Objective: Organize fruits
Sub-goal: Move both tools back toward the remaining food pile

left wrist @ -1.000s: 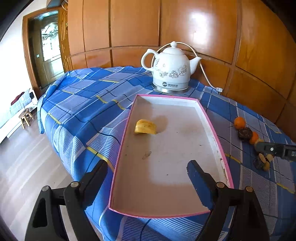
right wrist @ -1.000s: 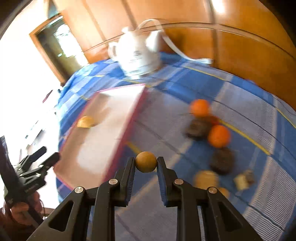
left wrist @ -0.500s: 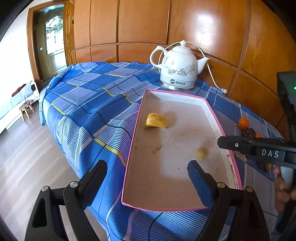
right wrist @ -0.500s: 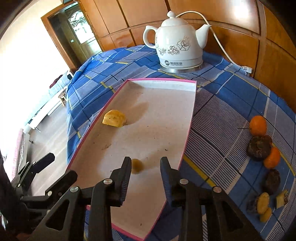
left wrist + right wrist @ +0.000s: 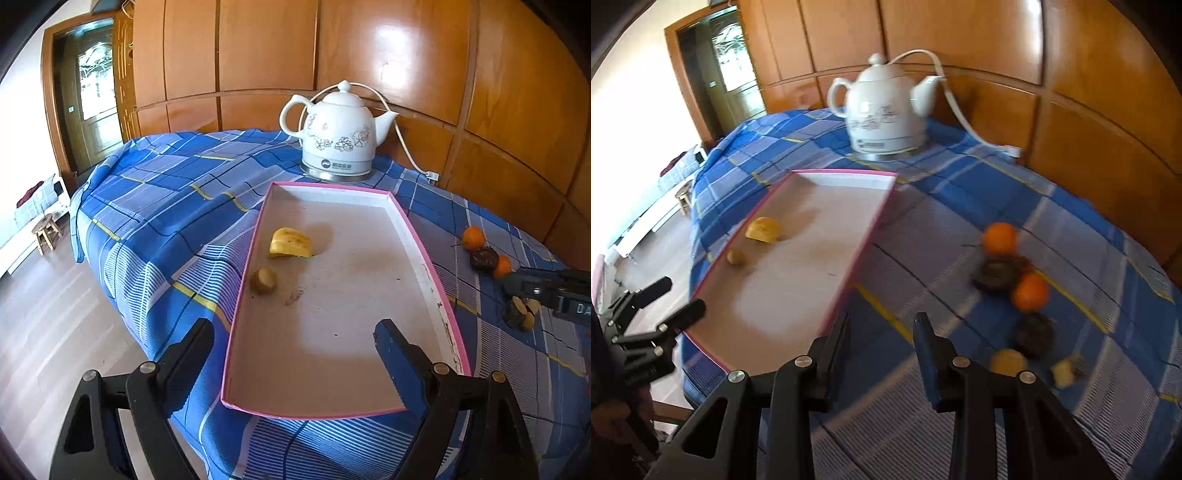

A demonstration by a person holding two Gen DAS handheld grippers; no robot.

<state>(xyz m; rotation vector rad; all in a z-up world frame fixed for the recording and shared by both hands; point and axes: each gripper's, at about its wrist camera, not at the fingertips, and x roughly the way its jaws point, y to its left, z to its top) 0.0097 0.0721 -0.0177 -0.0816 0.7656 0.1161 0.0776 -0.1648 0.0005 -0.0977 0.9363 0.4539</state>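
A pink-rimmed tray (image 5: 436, 291) (image 5: 875, 218) lies on the blue checked cloth. In it are a yellow fruit piece (image 5: 290, 243) (image 5: 762, 229) and a small round yellow-brown fruit (image 5: 264, 280) (image 5: 735, 256) by the left rim. My left gripper (image 5: 295, 350) is open and empty over the tray's near end. My right gripper (image 5: 881, 332) is open and empty above the cloth, right of the tray. Two oranges (image 5: 999, 238) (image 5: 1030, 291), dark fruits (image 5: 995, 273) and yellow pieces (image 5: 1008, 362) lie on the cloth to its right.
A white electric kettle (image 5: 338, 133) (image 5: 882, 118) with a cord stands behind the tray, against the wooden wall panels. The table edge drops to the floor on the left. The left gripper also shows in the right wrist view (image 5: 665, 299).
The right gripper carried the small round fruit over the tray, let it go and pulled back to the right. The fruit rolled to the tray's left rim.
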